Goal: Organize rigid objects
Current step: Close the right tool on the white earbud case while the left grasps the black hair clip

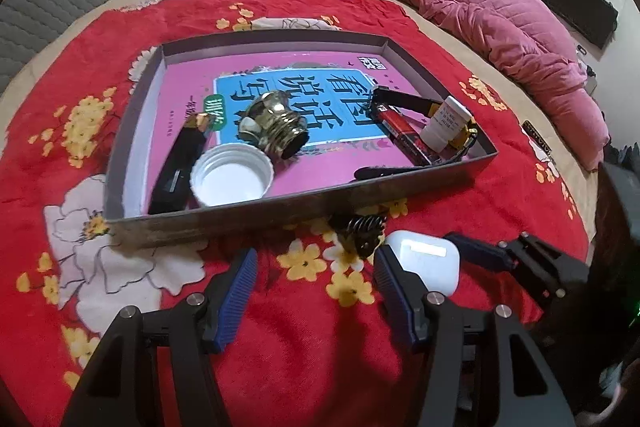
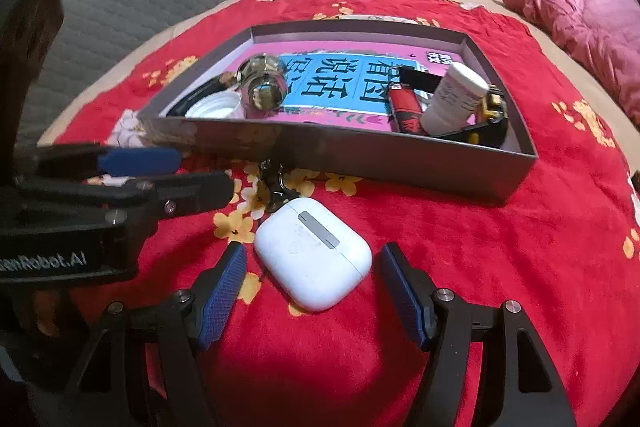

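Left wrist view: red floral blanket (image 1: 304, 347) bearing a grey tray (image 1: 248, 217); left gripper (image 1: 314, 281) spread, empty. Right wrist view: white earbud case (image 2: 314, 253) lying outside the tray, between the right gripper's (image 2: 312, 287) parted, non-touching jaws.

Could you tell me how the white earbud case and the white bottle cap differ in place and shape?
The earbud case lies on the red blanket outside the box; the bottle cap already lies inside it. The case is a closed rounded block; the cap is a round ring, hollow side up. The case sits between the open right gripper's fingers; no gripper is near the cap. Both are white.
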